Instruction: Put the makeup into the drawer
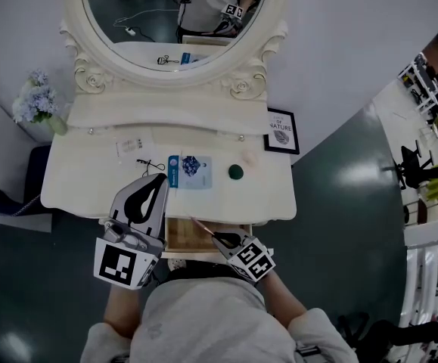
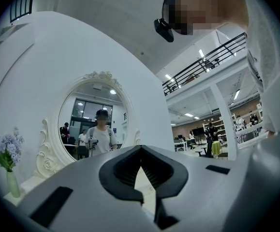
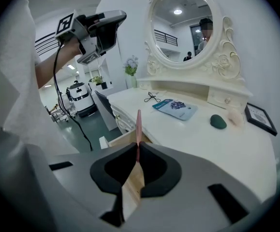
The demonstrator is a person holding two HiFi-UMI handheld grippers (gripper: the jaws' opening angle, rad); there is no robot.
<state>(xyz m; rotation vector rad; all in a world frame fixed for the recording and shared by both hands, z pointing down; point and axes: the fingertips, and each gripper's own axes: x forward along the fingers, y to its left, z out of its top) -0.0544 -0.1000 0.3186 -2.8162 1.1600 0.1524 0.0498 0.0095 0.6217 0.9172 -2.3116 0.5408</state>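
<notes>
My right gripper (image 1: 217, 238) is shut on a thin pink makeup stick (image 1: 202, 227), which it holds over the open wooden drawer (image 1: 179, 237) at the front of the white vanity table (image 1: 82, 180). In the right gripper view the pink stick (image 3: 139, 124) rises straight out from between the jaws (image 3: 138, 148), with the drawer (image 3: 123, 138) below. My left gripper (image 1: 158, 181) is raised above the table's front left, shut and holding nothing (image 2: 140, 151). Left on the tabletop are a blue packet (image 1: 191, 171), a dark green sponge (image 1: 236, 172) and a pale puff (image 1: 250, 157).
A black wire-like item (image 1: 149, 162) lies left of the packet. An oval mirror (image 1: 181, 21) stands at the back, a framed picture (image 1: 281, 131) at the right and a flower vase (image 1: 38, 103) at the left. Small upper drawers (image 1: 135, 144) run along the back ledge.
</notes>
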